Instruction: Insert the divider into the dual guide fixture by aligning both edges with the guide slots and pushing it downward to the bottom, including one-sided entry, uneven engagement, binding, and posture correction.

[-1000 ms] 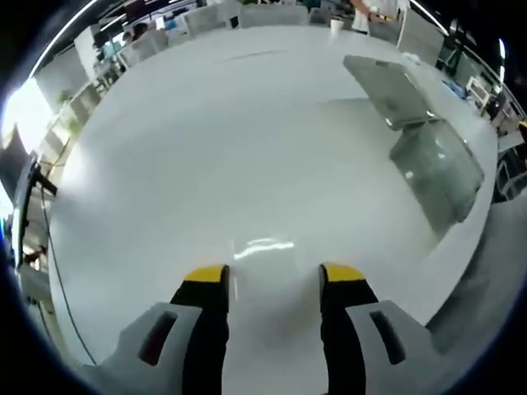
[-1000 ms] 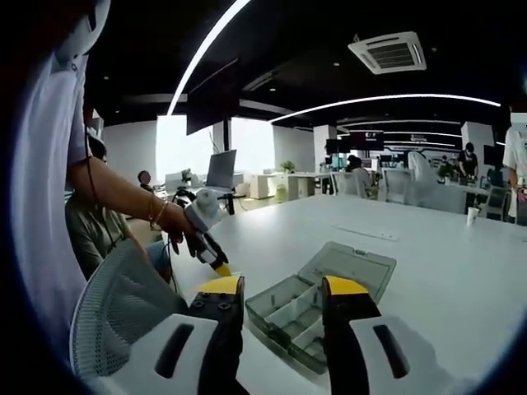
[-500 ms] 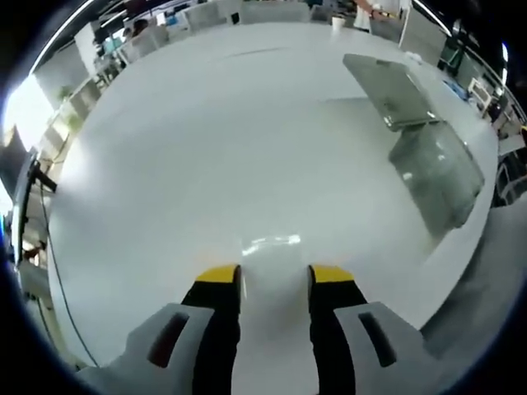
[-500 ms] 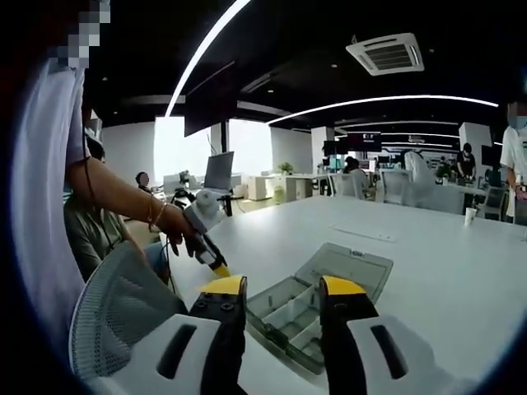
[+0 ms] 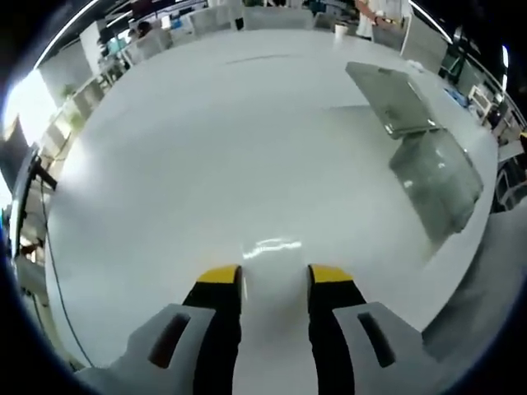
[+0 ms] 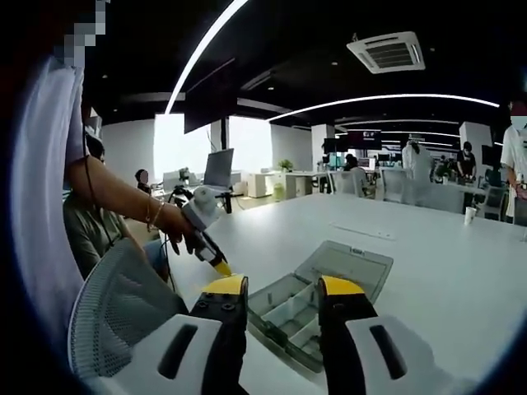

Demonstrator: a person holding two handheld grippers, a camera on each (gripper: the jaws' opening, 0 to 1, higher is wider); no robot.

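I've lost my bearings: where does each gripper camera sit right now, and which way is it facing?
Left gripper view: rides the left gripper, looks down onto the white table; its own jaws show, open and empty.
Right gripper view: rides the right gripper, looks level across the table toward the office; its jaws, the person's hand and the left gripper show.
Shared: the open clear compartment box.

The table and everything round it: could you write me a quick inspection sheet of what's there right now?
Surface: white table, glossy, light reflections.
Job's things: clear compartment box, hinged lid open flat behind it; loose divider not made out.
Clutter: paper cup at the far edge.
Grippers: left gripper and right gripper, jaws apart, holding nothing; left gripper in the person's hand.
Cables: dark cable past the table edge.
Surroundings: mesh chair, open office, seated people, ceiling lights.
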